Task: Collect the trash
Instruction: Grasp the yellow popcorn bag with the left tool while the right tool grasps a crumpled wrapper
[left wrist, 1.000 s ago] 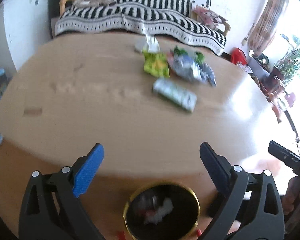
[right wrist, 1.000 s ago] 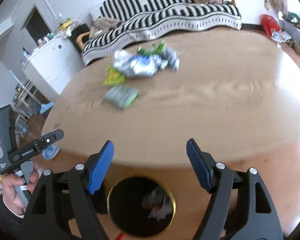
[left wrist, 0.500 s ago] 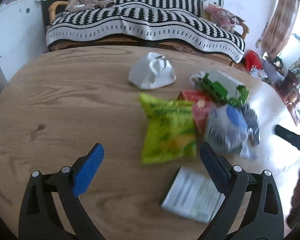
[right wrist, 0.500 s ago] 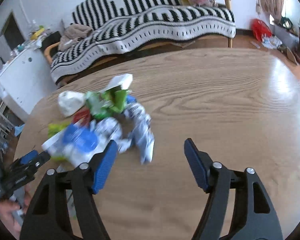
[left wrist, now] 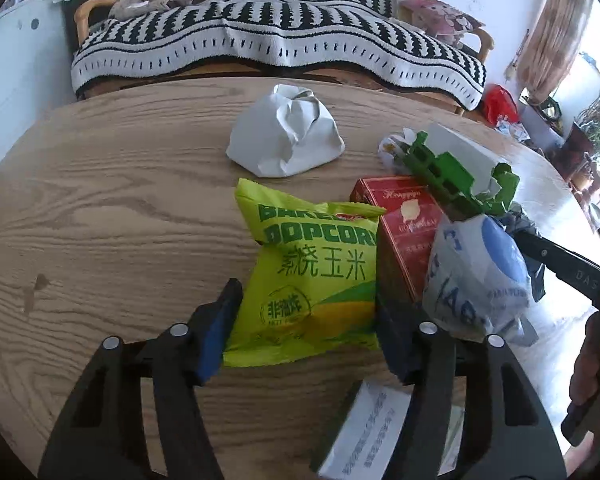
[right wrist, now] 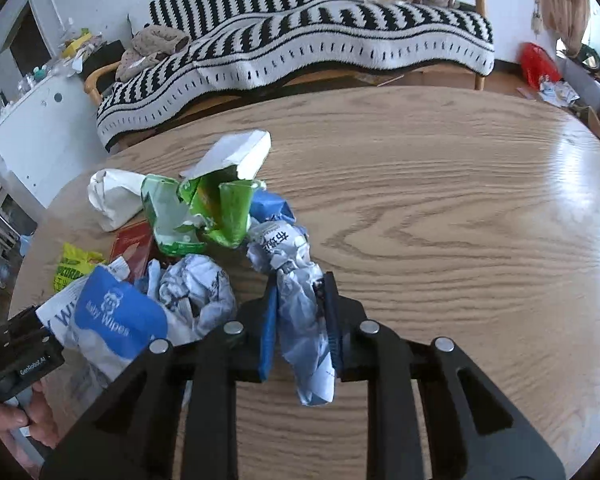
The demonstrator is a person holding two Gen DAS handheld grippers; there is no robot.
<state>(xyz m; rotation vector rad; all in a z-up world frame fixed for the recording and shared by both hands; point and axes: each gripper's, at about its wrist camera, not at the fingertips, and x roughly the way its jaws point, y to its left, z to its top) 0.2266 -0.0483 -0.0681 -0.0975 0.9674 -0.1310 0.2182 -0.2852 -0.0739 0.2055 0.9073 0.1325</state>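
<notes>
Both hands at the trash pile on the bench (right wrist: 440, 200).

Right gripper (right wrist: 300, 320): jaws have just been closing, now clenched on a crumpled white-blue wrapper (right wrist: 304, 328).

Left gripper (left wrist: 304, 320): jaws have just been closing around the yellow-green popcorn bag (left wrist: 316, 268); pads at its edges, so it looks grasped.

Red box (left wrist: 404, 232) touches the bag at 3 o'clock. Lift both straight up so neighbours stay undisturbed.

Each hand-held gripper (right wrist: 298, 316) has black arms, silver screws and blue pads (left wrist: 220, 320).
</notes>
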